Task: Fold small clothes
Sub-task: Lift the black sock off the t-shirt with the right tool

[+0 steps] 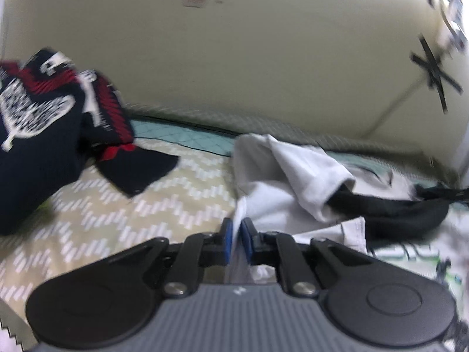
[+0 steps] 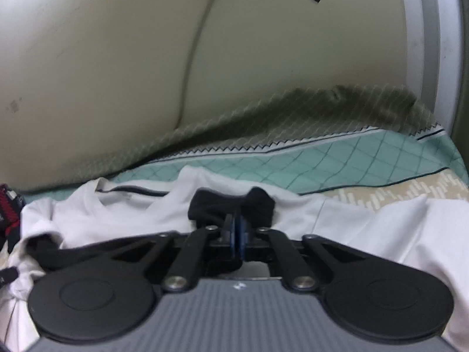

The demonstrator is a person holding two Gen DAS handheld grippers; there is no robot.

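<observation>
A crumpled white garment (image 1: 287, 176) lies on the bed, and my left gripper (image 1: 236, 228) is shut on its near edge, with white fabric pinched between the blue pads. A black garment (image 1: 395, 214) lies partly under it at the right. In the right wrist view my right gripper (image 2: 236, 221) is shut on a bunched piece of the black garment (image 2: 211, 202), which rests on top of the white garment (image 2: 117, 214).
A navy, red and white patterned garment (image 1: 44, 117) is heaped at the left. The bed cover (image 1: 146, 205) is beige with white zigzags and has a teal quilted band (image 2: 351, 164) along the cream wall (image 1: 234, 58). Black tape crosses (image 1: 436, 73) mark the wall.
</observation>
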